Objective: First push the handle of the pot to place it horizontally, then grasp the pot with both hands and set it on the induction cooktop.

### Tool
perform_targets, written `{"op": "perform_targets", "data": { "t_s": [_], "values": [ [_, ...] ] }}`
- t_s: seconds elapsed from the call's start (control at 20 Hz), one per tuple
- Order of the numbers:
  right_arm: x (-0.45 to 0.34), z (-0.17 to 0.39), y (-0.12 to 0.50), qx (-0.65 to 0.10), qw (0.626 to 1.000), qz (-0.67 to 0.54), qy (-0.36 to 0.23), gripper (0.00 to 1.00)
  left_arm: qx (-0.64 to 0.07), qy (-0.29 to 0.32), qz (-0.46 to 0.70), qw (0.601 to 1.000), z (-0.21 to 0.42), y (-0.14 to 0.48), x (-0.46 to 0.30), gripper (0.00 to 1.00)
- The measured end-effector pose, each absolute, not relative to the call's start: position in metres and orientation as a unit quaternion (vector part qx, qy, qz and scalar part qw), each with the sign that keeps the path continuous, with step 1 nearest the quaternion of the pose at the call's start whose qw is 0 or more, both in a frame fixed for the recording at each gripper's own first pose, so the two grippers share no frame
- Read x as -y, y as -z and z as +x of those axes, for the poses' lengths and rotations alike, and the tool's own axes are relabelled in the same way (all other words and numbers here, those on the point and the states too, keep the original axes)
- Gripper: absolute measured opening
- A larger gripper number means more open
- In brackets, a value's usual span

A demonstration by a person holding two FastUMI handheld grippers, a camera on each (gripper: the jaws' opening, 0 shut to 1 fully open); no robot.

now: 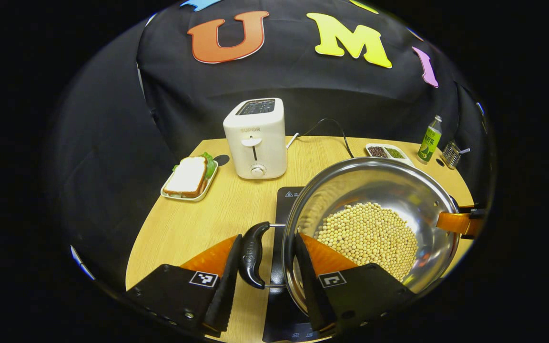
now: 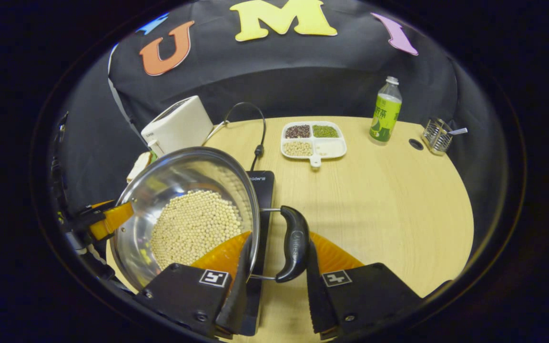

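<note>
The round, shiny steel pot of pale beans tilts above the black cooktop; left gripper and right gripper each straddle a black side handle, fingers apart, grip unclear.

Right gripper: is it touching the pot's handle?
Touching. The right gripper view shows the right gripper's outer finger flush against the black handle, with no gap. Its other finger sits inside the pot rim.

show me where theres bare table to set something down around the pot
Widest free patch: right of the pot, between the divided dish, bottle and wire holder at the back and the near edge. A smaller one lies between sandwich plate and cooktop. The toaster corner is crowded.
</note>
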State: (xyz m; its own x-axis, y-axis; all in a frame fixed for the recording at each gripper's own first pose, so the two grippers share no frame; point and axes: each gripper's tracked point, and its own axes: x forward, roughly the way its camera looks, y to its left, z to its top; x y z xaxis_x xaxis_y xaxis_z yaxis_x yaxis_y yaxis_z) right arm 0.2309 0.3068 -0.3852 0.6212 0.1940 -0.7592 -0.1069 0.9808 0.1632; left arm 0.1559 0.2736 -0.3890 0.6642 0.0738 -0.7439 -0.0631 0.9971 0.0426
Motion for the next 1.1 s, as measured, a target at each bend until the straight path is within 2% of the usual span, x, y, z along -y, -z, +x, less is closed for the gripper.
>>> {"op": "perform_targets", "data": {
  "t_s": [0.15, 0.55, 0.6, 0.65, 0.7, 0.75, 0.8, 0.85, 0.9, 1.0, 1.1],
  "values": [
    [-0.307, 0.234, 0.384, -0.415, 0.904, 0.061, -0.087, 0.59, -0.399, -0.032, 0.016, 0.916, 0.157, 0.387, -0.273, 0.66],
    [-0.307, 0.230, 0.384, -0.418, 0.903, 0.065, -0.070, 0.58, -0.398, -0.032, 0.034, 0.916, 0.164, 0.383, -0.276, 0.70],
    [-0.308, 0.229, 0.381, -0.412, 0.905, 0.074, -0.075, 0.64, -0.378, -0.041, 0.041, 0.924, 0.169, 0.373, -0.280, 0.70],
    [-0.305, 0.231, 0.376, -0.404, 0.908, 0.076, -0.076, 0.68, -0.353, -0.047, 0.050, 0.933, 0.173, 0.360, -0.283, 0.75],
    [-0.302, 0.236, 0.368, -0.387, 0.916, 0.071, -0.078, 0.67, -0.341, -0.045, 0.057, 0.937, 0.176, 0.351, -0.283, 0.90],
    [-0.299, 0.242, 0.354, -0.360, 0.928, 0.056, -0.085, 0.67, -0.335, -0.040, 0.059, 0.940, 0.174, 0.347, -0.280, 0.98],
    [-0.297, 0.246, 0.343, -0.340, 0.935, 0.036, -0.091, 0.69, -0.329, -0.038, 0.063, 0.942, 0.173, 0.341, -0.279, 0.98],
    [-0.297, 0.247, 0.332, -0.325, 0.941, 0.016, -0.098, 0.75, -0.324, -0.045, 0.069, 0.942, 0.170, 0.337, -0.281, 0.97],
    [-0.300, 0.247, 0.323, -0.312, 0.943, 0.001, -0.111, 0.89, -0.319, -0.047, 0.068, 0.944, 0.171, 0.332, -0.281, 0.97],
    [-0.306, 0.242, 0.306, -0.292, 0.948, -0.001, -0.128, 0.94, -0.310, -0.045, 0.058, 0.948, 0.167, 0.320, -0.271, 0.97],
    [-0.301, 0.239, 0.295, -0.277, 0.952, -0.014, -0.132, 0.94, -0.302, -0.038, 0.057, 0.951, 0.162, 0.310, -0.261, 0.97]
  ]
}}
